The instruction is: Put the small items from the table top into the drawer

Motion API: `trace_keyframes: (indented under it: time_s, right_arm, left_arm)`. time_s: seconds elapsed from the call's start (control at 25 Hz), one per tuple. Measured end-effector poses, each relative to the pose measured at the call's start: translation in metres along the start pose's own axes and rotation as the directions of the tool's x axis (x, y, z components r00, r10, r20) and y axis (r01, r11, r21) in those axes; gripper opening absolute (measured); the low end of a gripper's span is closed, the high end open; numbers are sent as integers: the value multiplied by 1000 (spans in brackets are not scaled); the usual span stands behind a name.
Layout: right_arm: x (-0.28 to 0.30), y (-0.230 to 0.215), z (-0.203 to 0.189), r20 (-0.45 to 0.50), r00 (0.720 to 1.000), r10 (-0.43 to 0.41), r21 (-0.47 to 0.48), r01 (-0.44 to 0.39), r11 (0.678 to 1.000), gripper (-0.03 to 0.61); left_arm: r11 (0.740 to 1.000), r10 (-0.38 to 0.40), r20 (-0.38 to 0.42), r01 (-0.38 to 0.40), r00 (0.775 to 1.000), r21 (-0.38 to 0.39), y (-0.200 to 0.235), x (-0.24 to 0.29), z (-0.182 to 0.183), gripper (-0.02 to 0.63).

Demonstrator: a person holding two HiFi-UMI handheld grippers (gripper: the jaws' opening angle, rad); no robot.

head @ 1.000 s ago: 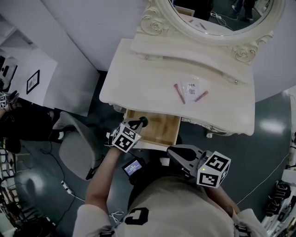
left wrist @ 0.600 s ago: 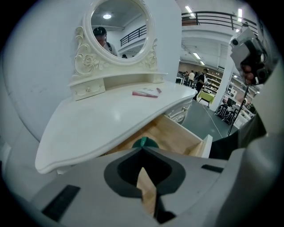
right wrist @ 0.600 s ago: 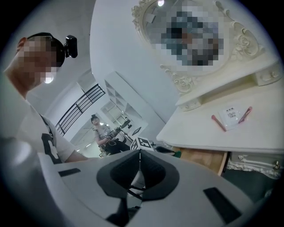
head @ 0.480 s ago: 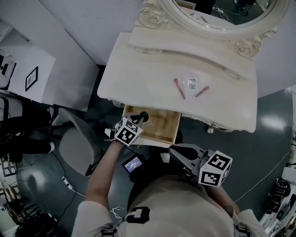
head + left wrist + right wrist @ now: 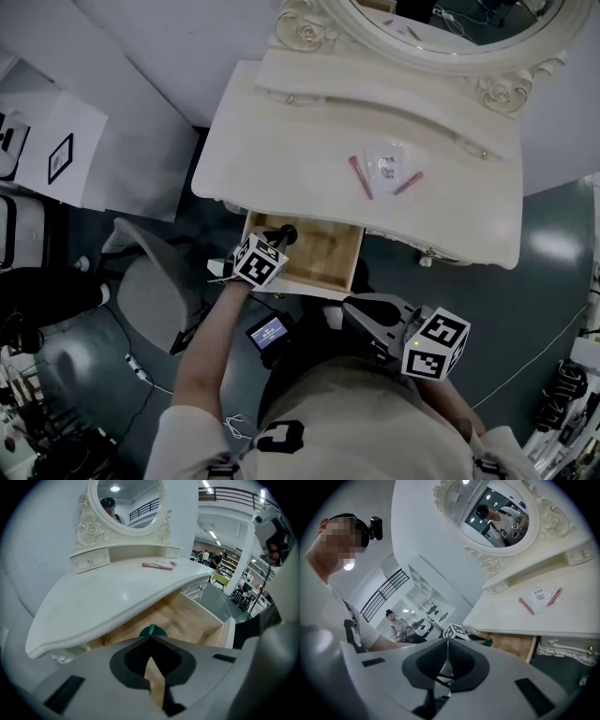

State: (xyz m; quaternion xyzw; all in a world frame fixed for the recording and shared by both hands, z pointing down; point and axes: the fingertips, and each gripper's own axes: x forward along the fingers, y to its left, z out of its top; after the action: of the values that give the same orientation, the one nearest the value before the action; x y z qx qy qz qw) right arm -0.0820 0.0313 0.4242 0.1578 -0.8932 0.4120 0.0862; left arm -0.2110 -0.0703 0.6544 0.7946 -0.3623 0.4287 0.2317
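- Left gripper was angled down over the open drawer, with its jaws pressed together.
- It looked to be pinching a small green item right at the tips. I couldn't really tell what the item was, just that it was round-ish and green.
- The green item sat above the drawer's wooden floor, near the left end and just under the edge of the table top.
- Right gripper was held close to the person's body, well short of the table. Its jaws were closed on each other with nothing between them.
- On the table top there were two pink sticks, one on each side of a clear packet, in front of the mirror.
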Motion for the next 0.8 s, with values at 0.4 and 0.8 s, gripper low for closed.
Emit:
trace_keyframes:
  time_s: [0.4,0.8]
  right_arm:
    - [2,-3,0,-17,1000,9,2,-9,1000,29]
    - [5,-8,-2,-25,1000,-16,12,16,1000,29]
  left_arm:
    - [1000,10,-62,-10,998,-4,9,19,-9,57]
    - [1000,20,-105,-22,994,-12,22,39,-17,57]
